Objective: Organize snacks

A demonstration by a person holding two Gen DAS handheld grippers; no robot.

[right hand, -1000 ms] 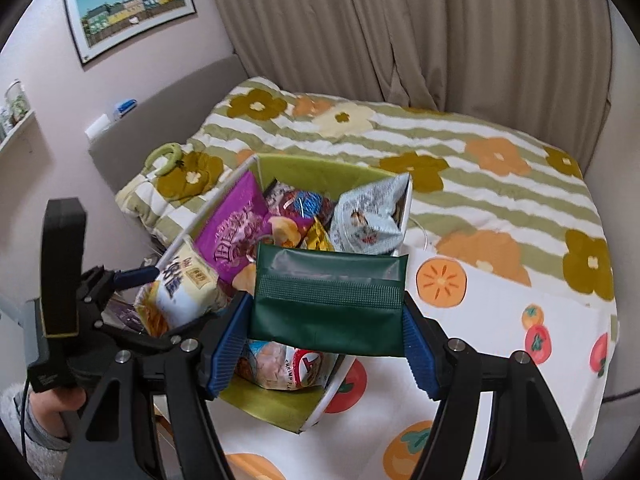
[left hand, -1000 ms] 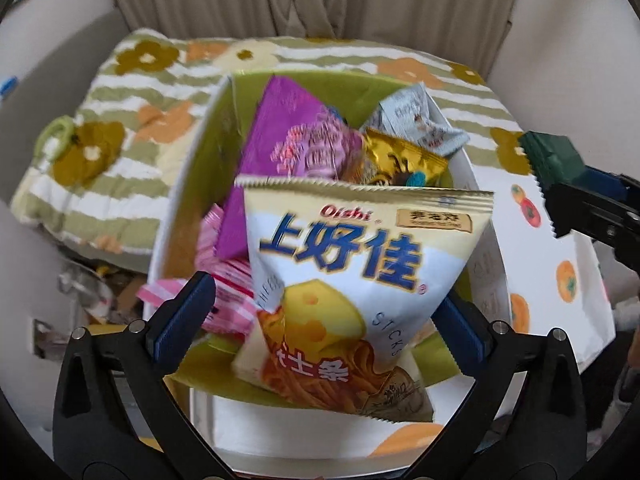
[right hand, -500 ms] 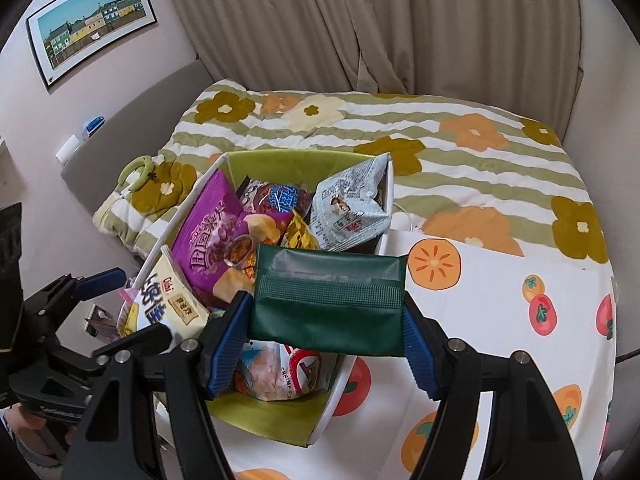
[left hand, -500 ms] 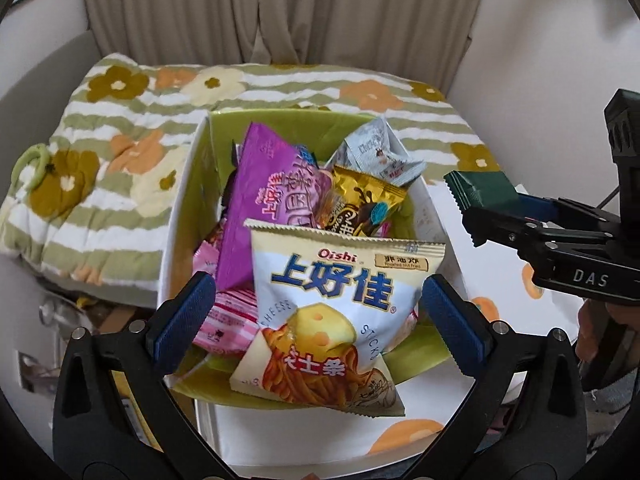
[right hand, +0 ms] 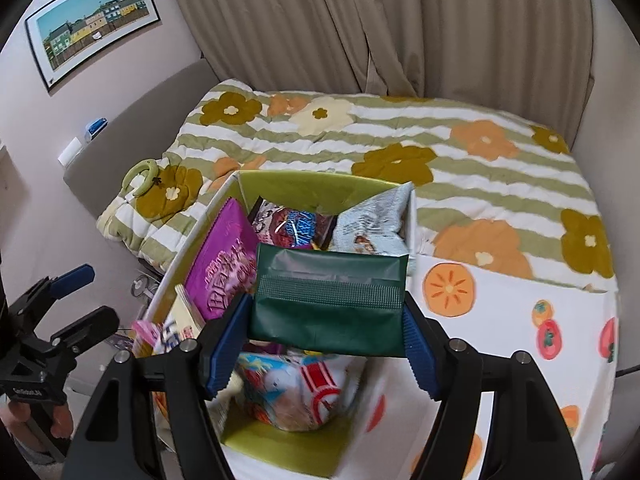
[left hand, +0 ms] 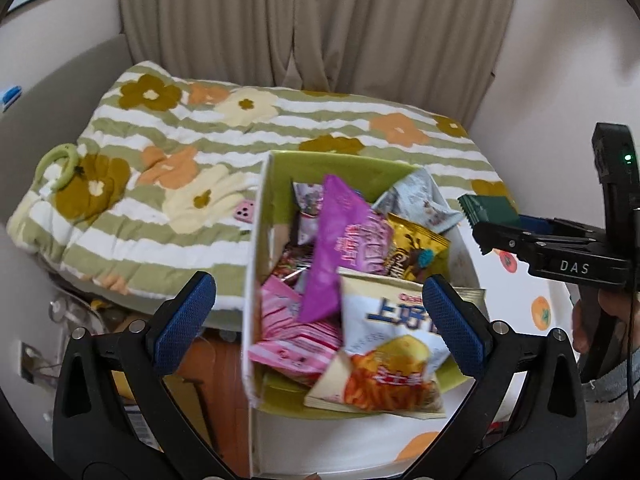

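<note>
Right gripper (right hand: 326,344) jaws clamped on dark green packet (right hand: 328,300), held above snack box (right hand: 320,184); left gripper (left hand: 316,320) jaws spread wide, holding nothing, white Oishi bag (left hand: 384,344) lying in box just ahead between them, purple bag (left hand: 344,240) beyond

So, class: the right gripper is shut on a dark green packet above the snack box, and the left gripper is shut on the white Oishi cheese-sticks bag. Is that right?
Not quite. The left gripper is open and holds nothing; the Oishi bag lies in the box, as the left wrist view shows. The right gripper is indeed shut on the dark green packet above the box.
</note>
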